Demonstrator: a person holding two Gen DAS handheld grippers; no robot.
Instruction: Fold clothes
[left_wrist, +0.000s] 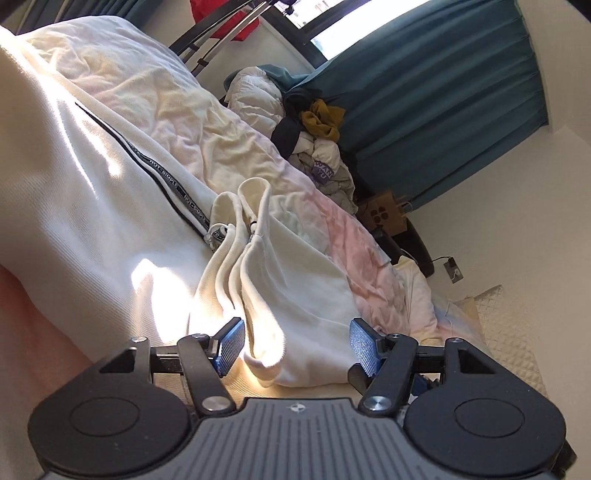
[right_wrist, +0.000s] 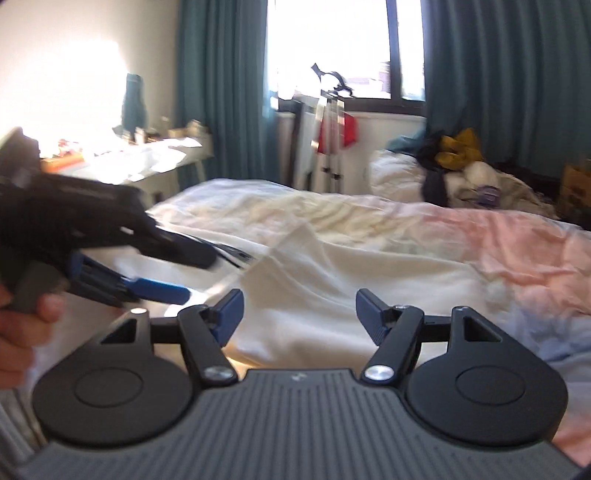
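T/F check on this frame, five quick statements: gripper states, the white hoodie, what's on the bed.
1. The left gripper is open. True.
2. The right gripper is clamped on the white hoodie. False: its jaws stand wide apart, with nothing between them.
3. The hoodie lies on the bed, its hood bunched in front of the left gripper. True.
4. The curtains are red. False: they are teal.
5. A pile of clothes sits at the far end of the bed, with a mustard-yellow piece on top. True.
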